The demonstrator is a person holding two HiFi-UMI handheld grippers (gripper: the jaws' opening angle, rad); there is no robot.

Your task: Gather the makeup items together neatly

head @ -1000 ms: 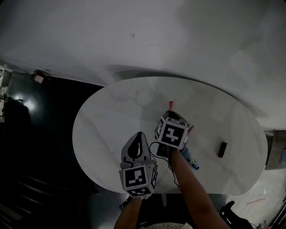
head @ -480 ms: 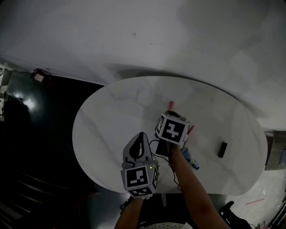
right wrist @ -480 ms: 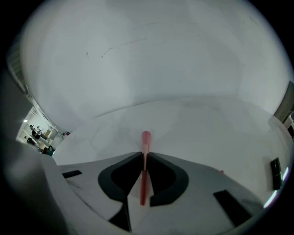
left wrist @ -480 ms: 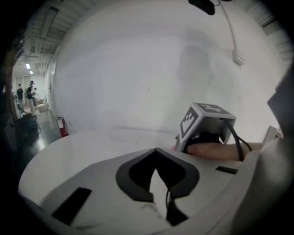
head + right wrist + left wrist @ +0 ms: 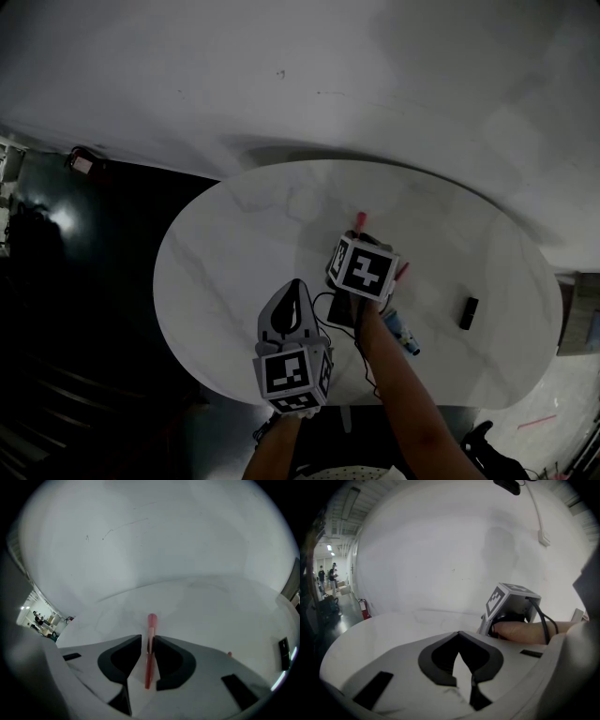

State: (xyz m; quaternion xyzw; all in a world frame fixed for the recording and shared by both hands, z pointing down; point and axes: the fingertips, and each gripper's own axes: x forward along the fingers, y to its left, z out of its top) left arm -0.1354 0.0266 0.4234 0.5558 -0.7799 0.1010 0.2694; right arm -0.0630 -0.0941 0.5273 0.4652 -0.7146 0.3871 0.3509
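A thin pink makeup stick (image 5: 150,644) lies on the white oval table (image 5: 234,244), pointing away from me. It sits between the jaws of my right gripper (image 5: 148,637), which are opening, with a sliver of space beside the stick. In the head view only the stick's pink tip (image 5: 359,217) shows beyond the right gripper (image 5: 362,236). My left gripper (image 5: 296,281) hovers just left of it, shut and empty, its tips meeting (image 5: 459,633). Another pink item (image 5: 401,272) and a blue-capped item (image 5: 403,336) lie right of my right hand.
A small black item (image 5: 467,312) lies alone toward the table's right side, also visible at the far right of the right gripper view (image 5: 283,648). The table's near edge runs just under my hands. Dark floor lies to the left, a white wall behind.
The right gripper's marker cube has shifted and tilted slightly over the pink stick. The left gripper has hardly moved.
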